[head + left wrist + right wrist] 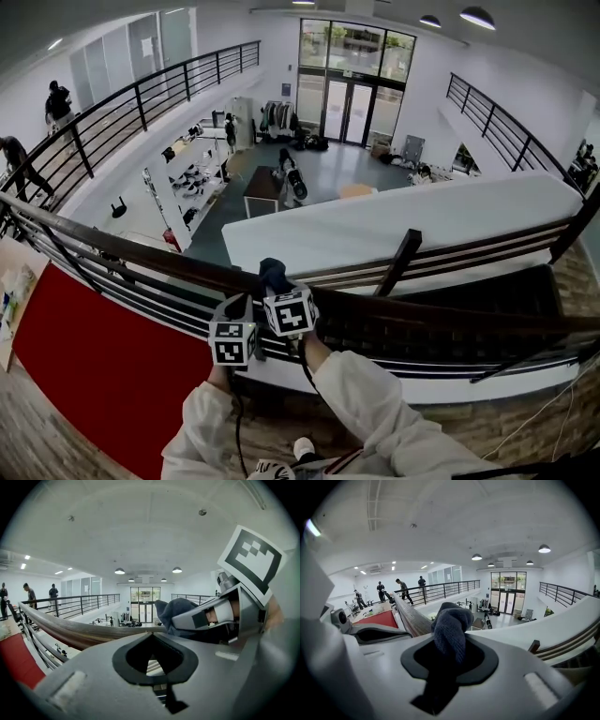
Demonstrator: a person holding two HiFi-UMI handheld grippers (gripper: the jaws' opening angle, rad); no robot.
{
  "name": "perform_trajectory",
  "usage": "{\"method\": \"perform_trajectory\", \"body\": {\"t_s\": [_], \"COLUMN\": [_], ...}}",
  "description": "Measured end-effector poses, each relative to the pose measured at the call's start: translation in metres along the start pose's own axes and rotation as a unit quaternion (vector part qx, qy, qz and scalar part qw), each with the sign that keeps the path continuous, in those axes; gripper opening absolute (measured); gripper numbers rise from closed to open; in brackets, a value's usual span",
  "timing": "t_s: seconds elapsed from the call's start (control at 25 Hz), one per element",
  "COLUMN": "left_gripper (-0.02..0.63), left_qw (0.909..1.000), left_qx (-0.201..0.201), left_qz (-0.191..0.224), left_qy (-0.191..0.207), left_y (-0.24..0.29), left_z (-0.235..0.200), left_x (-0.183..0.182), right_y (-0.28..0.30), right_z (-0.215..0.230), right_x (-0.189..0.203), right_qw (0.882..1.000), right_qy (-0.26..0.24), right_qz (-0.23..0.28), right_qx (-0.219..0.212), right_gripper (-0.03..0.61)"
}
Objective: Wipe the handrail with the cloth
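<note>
A dark wooden handrail (141, 251) runs from the left edge across to the right, above an open hall. Both grippers sit side by side on it at the middle. My right gripper (277, 287) is shut on a dark blue cloth (274, 274), bunched and sticking up from between the jaws (451, 629) above the rail. The left gripper (235, 307) is just left of it, shut with nothing between its jaws. In the left gripper view the handrail (70, 631) stretches away to the left and the cloth (174, 613) shows at right.
Below the rail lie lower rail bars and a dark post (399, 264). A red floor area (103, 361) is at lower left. People (58, 103) stand along the far black railing (169, 89). A white ledge (394, 225) and the hall floor lie beyond.
</note>
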State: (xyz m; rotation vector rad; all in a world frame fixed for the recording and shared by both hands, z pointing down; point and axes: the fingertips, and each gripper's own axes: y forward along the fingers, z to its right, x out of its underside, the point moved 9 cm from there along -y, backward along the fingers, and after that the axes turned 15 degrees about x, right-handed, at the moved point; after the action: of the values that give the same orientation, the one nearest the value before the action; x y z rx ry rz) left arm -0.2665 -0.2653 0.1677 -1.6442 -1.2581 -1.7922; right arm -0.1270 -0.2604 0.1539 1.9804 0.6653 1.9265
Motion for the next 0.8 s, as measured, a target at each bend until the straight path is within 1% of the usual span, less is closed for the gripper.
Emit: {"method": "perform_trajectory", "body": {"t_s": [0.2,0.32,0.56,0.8], "left_gripper": [0.002,0.002,0.002,0.002], "left_qw": [0.9997,0.9987,0.9961,0.9941], "left_qx": [0.025,0.045,0.078,0.096], "left_qz": [-0.003,-0.018,-0.034,-0.036], "left_qy": [0.005,0.015,0.024,0.036], "left_y": [0.014,0.024,0.043,0.074], "left_z": [0.033,0.052,0.095,0.153], "left_x": [-0.003,-0.001,-0.002,-0.006], "right_y": [-0.016,-0.026,-0.050,-0.078], "right_z": [0.033,0.051,0.088,0.149], "right_x": [0.014,0.020,0.034,0.055], "right_qw": [1.000,0.999,0.999,0.998], "right_qy": [0.012,0.019,0.033,0.039], "right_qz": [-0.003,0.001,0.002,0.007], "right_qx": [0.015,0.027,0.034,0.050], "right_gripper": [0.093,0.092,0.094,0.094]}}
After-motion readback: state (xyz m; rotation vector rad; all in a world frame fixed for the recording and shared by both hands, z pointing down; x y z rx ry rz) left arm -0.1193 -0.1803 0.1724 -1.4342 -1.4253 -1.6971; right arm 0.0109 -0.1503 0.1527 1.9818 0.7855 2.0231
